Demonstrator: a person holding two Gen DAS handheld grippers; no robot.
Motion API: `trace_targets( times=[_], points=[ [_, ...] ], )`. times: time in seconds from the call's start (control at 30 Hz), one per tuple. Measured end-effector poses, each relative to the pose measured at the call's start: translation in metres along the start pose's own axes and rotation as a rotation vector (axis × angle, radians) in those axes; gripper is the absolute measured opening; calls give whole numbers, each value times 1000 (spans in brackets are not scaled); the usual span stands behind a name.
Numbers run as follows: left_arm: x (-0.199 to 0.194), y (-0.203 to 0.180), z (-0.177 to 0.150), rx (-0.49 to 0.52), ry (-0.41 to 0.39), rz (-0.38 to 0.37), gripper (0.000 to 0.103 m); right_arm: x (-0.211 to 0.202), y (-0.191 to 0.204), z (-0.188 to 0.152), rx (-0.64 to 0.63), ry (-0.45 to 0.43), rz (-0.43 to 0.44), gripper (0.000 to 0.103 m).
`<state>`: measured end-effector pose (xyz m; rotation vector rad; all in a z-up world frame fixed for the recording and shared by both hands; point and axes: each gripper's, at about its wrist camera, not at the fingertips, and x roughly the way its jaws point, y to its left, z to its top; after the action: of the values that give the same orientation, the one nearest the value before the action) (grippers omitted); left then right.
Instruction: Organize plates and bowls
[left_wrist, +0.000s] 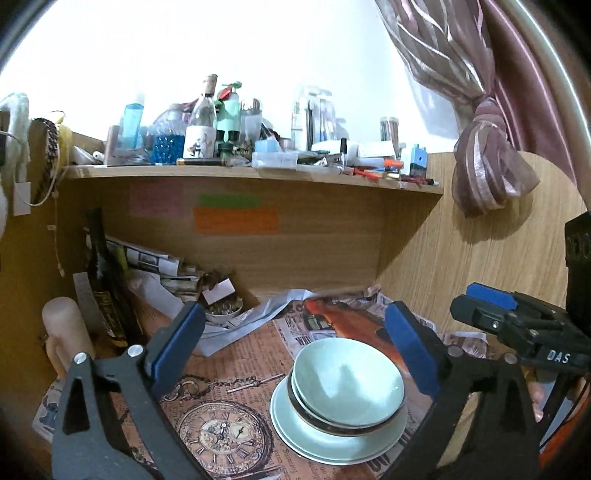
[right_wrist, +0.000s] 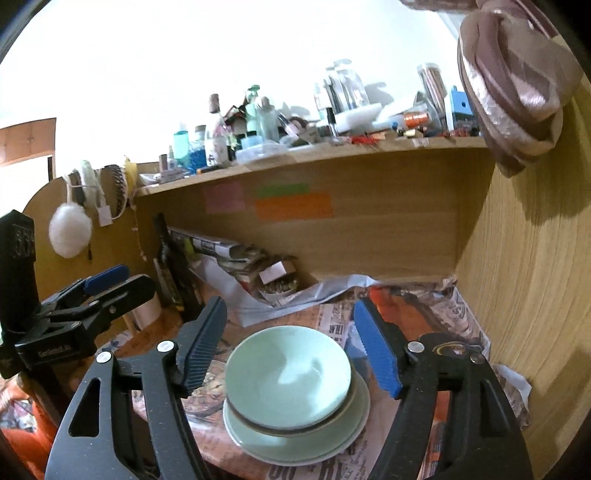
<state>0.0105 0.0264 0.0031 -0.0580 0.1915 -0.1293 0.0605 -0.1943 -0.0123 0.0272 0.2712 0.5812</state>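
On newspaper-covered desk (left_wrist: 255, 354), stacked bowls (left_wrist: 347, 387) on plates (left_wrist: 314, 439), cluttered shelf (left_wrist: 258, 173) above.

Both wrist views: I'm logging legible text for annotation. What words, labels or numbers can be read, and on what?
"DAS": white letters on the right tool body, left wrist view.
Roman numerals: on the clock face printed on the table paper.
Left tool body label: too blurred.
Newspaper print: too small.
Sticky notes: writing unreadable.
Shelf bottles: labels unreadable.

A cluttered wooden shelf (left_wrist: 255, 177) spans a white wall (left_wrist: 221, 48), with a knotted mauve curtain (left_wrist: 491, 147) alongside.
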Motion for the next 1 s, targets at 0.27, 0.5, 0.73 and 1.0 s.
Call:
trace_targets(
  times=[0.27, 0.5, 0.73, 1.0],
  points=[
    [-7, -3, -7, -5, -5, 4, 102, -13, 8, -6, -17, -41, -13, 99],
    [-12, -6, -14, -5, -10, 13, 102, -18, 8, -12, -12, -57, -31, 103],
    [-13, -8, -17, -8, -7, 22, 102, -18, 6, -12, 5, -56, -27, 103],
    [-12, -6, -18, -15, -3, 21, 102, -18, 7, -12, 5, -56, -28, 103]
  ],
)
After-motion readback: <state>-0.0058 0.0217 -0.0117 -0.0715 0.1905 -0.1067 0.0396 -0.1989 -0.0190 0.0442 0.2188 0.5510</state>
